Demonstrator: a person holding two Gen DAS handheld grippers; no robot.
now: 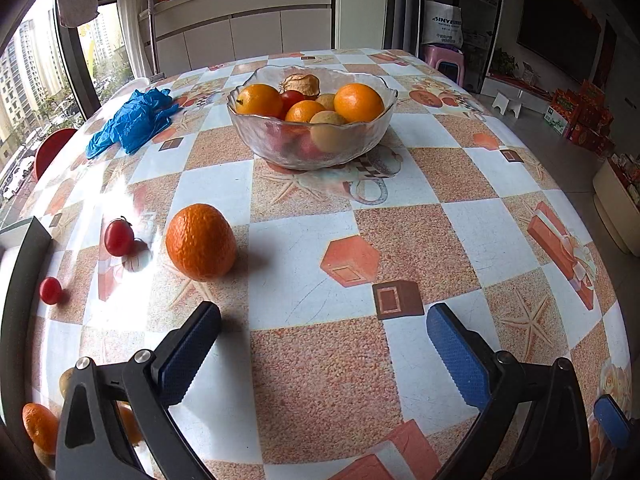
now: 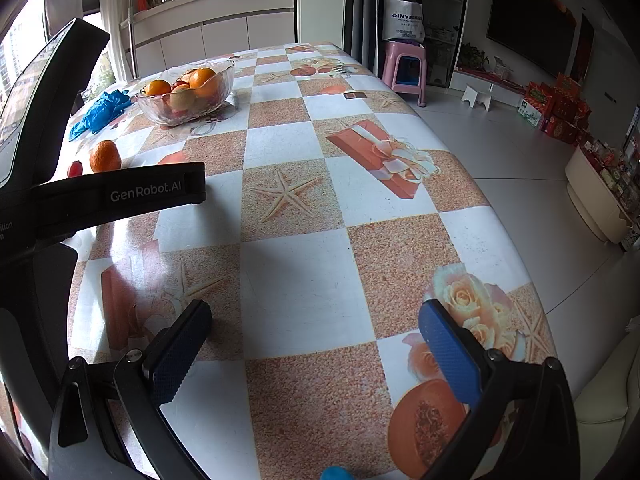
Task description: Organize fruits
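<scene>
The loose orange (image 1: 201, 242) rests on the checkered table (image 1: 320, 380), in front of the glass fruit bowl (image 1: 312, 152) and apart from it. Two cherry tomatoes (image 1: 119, 237) lie to its left. The left gripper (image 1: 323, 354) is spread wide, empty, near the orange. The right gripper (image 2: 316, 354) is likewise wide and empty, over bare tablecloth.

A rippled clear glass bowl (image 1: 312, 148) heaped with oranges and other fruit stands well ahead of the left gripper (image 1: 323, 330). A lone dimpled orange (image 1: 201, 242) rests just ahead-left of its fingers, with two small red tomatoes (image 1: 119, 237) further left.
</scene>
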